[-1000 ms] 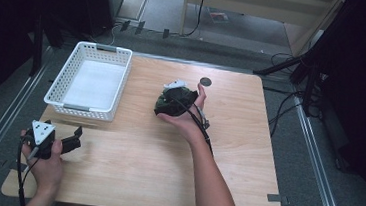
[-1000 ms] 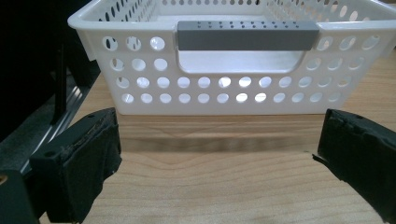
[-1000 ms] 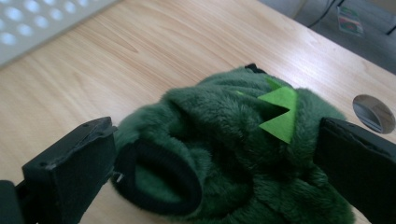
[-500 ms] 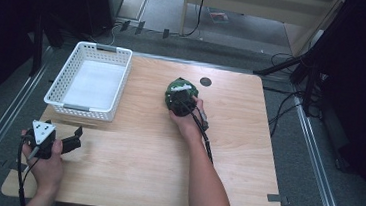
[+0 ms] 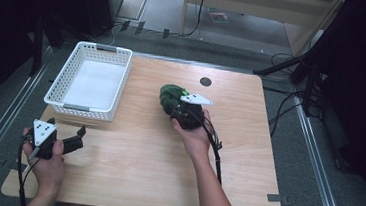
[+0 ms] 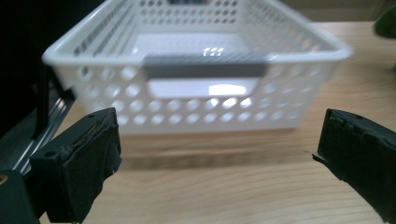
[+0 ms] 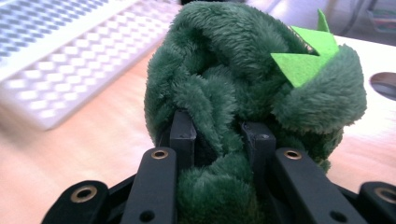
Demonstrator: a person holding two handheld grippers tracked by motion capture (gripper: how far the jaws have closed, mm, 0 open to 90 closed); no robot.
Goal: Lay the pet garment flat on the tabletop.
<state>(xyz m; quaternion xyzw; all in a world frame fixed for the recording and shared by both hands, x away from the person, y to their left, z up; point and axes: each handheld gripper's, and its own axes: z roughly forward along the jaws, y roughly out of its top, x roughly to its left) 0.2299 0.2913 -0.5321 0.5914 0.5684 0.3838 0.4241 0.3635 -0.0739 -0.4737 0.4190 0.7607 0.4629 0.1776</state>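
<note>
The left gripper (image 5: 78, 136) waits with jaws wide and empty. The right gripper (image 5: 176, 106) has just closed on the green fluffy plush toy (image 5: 170, 96) at mid-table; carrying it into the white perforated plastic basket (image 5: 86, 108) is probably left.

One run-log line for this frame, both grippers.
right gripper: jaws just closed, shut on green plush toy | left gripper: open, facing white basket | basket: nothing inside

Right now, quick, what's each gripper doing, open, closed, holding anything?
Left gripper: open, nothing between its jaws, facing the white basket.
Right gripper: jaws have just been closing, now shut on the green plush toy.
</note>
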